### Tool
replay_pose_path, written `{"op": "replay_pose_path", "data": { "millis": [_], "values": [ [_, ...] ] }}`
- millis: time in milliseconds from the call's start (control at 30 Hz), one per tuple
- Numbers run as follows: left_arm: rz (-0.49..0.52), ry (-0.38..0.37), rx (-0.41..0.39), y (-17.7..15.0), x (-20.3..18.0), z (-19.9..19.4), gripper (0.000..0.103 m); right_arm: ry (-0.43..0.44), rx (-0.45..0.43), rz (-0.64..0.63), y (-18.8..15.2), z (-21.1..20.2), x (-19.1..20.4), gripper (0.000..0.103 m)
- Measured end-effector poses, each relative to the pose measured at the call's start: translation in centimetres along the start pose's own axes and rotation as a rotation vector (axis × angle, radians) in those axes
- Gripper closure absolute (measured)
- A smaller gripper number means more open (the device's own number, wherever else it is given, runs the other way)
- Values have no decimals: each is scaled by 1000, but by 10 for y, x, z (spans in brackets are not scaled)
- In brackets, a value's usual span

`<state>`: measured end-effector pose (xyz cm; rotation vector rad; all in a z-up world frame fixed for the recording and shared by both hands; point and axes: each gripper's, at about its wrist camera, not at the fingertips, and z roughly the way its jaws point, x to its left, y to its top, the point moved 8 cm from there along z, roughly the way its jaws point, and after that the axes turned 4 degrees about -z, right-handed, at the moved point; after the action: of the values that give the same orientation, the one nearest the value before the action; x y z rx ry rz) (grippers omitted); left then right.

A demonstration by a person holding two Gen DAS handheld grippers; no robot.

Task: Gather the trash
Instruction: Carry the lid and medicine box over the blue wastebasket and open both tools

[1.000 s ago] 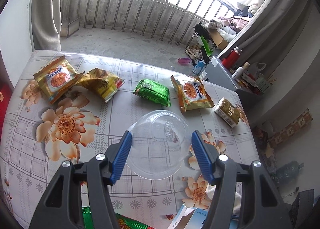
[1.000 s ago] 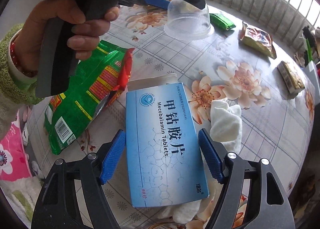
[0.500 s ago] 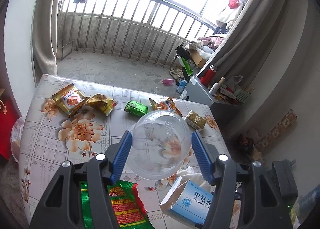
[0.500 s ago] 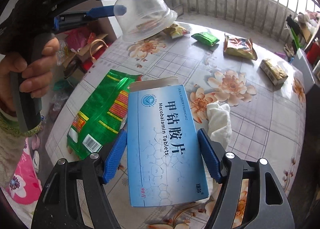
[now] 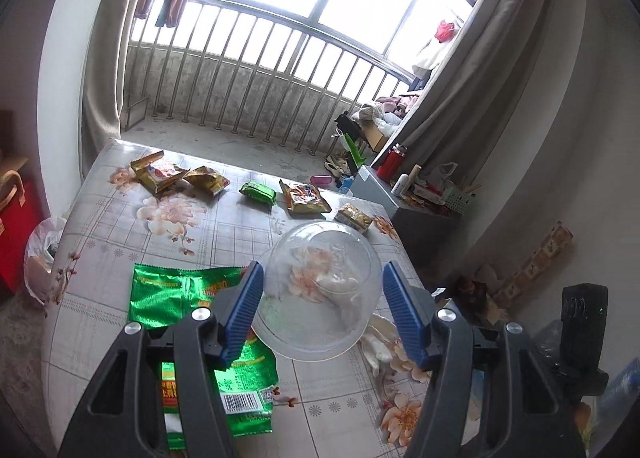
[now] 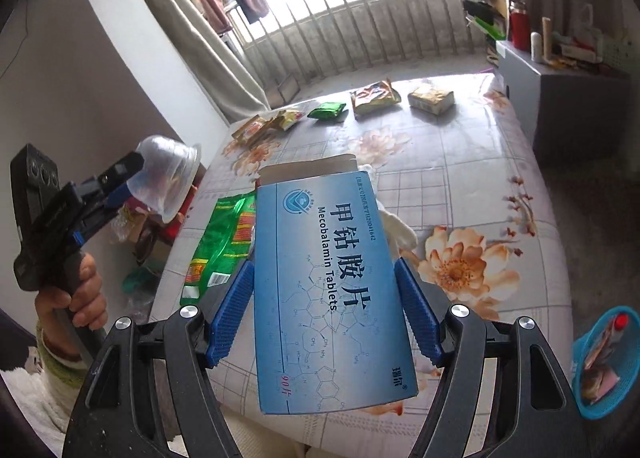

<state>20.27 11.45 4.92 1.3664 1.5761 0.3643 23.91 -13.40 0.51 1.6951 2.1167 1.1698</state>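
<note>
A: Report the state of the left claw point(image 5: 322, 306).

B: Jaws stand partly apart, closed on a clear plastic cup point(image 5: 318, 290). Both blue pads point(image 5: 242, 310) press its sides; the cup's closed end points away from the camera. It is held in the air above the surface point(image 5: 100, 298). The right wrist view shows the same cup point(image 6: 166, 174) in that claw, off the left edge of the surface, with a hand point(image 6: 76, 298) around the handle.

A: And the right claw point(image 6: 326, 306)?

B: Jaws partly apart, clamped on a blue tablet box point(image 6: 326, 282) by its long sides. The box's top flap is open. The box is lifted clear of the surface.

A: What lies below the claws?

B: A flattened green wrapper point(image 5: 180, 298) lies on the floral cloth beneath the left claw's near jaw. A crumpled white tissue point(image 5: 376, 338) lies just beside it, partly seen through the cup and partly hidden behind the box in the right view.

A: Other items on the surface?

B: A row along the far edge: two yellow snack packets point(image 5: 160, 174), a small green packet point(image 5: 258, 192), an orange-yellow packet point(image 5: 304, 198) and a gold packet point(image 5: 354, 216). All are well apart from both claws.

A: Anything off the surface?

B: A white plastic bag point(image 5: 40, 258) on the floor at the left side, and a blue basket point(image 6: 604, 362) on the floor at the right, holding scraps.
</note>
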Motion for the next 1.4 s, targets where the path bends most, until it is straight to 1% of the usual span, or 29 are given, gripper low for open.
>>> {"op": "replay_pose_path", "data": {
  "millis": [67,133,233,367,433,533,700,867,1033,1167,1267,1400],
  "values": [
    [-39,8,1,-20,3,-7,43,4,-35,52,-10,-14,-5,36],
    [-55,20,5,-37,3,-12,43,13,-62,106,-20,-28,-10,36],
    [-82,6,38,-54,-1,-15,43,25,-96,176,-34,-45,-18,36],
    [-74,-4,47,-61,-12,-22,43,32,-128,252,-51,-65,-31,36],
    [-50,-16,52,-62,-22,-24,43,24,-145,278,-58,-73,-37,36],
    [-3,-37,63,-65,-43,-24,43,3,-172,315,-69,-88,-48,36],
    [75,-109,110,-77,-90,-9,43,-55,-221,386,-89,-119,-75,36],
    [162,-211,199,-103,-154,20,43,-111,-282,471,-114,-154,-109,36],
    [246,-307,315,-148,-223,54,43,-170,-320,574,-143,-178,-150,36],
    [352,-358,419,-199,-275,79,43,-211,-342,668,-171,-193,-186,36],
    [401,-384,498,-239,-306,98,43,-241,-354,751,-195,-201,-217,36],
    [441,-383,589,-289,-338,131,43,-269,-363,875,-227,-204,-257,36]
  ]
}}
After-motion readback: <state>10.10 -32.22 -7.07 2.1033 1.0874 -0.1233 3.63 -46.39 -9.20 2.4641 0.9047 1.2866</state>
